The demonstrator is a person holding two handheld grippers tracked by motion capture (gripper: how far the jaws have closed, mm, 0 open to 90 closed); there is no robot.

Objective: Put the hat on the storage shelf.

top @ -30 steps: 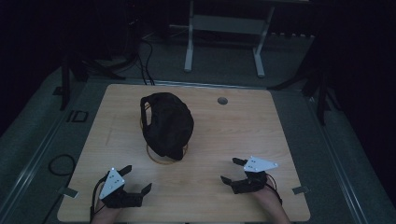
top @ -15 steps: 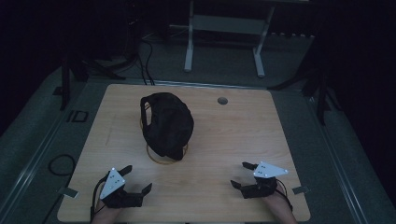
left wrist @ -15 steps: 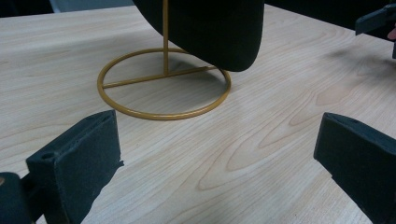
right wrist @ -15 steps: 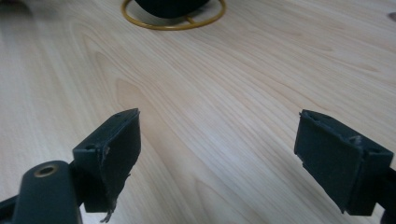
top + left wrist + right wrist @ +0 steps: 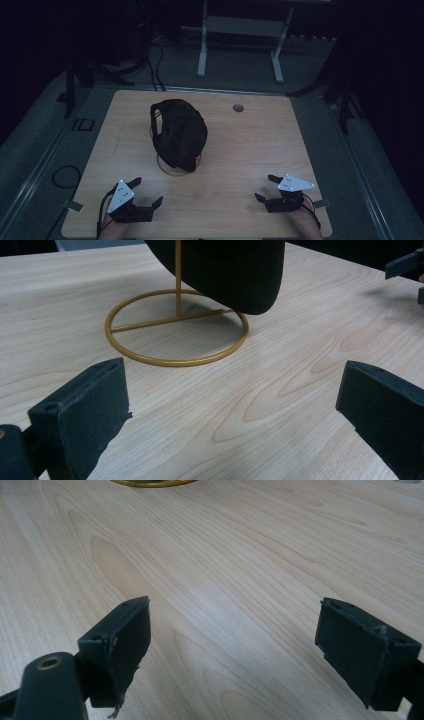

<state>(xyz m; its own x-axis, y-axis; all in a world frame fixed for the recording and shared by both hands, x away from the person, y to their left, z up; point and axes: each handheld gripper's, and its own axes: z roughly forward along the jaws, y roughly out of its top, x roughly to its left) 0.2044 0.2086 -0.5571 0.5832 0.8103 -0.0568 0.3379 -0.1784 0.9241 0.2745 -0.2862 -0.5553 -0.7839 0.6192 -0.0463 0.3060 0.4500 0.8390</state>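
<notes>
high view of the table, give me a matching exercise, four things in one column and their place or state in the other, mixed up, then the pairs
Things:
1. black cap
2. gold wire stand
3. left gripper
4. round hole in the table

Places or states:
A. near the table's far edge, right of centre
B. ring base flat on the wood, upright rod rising from it
C. open, at the near left corner
D. perched on top of the stand, mid-table

Pairs: 1-D, 2-B, 3-C, 4-A
</notes>
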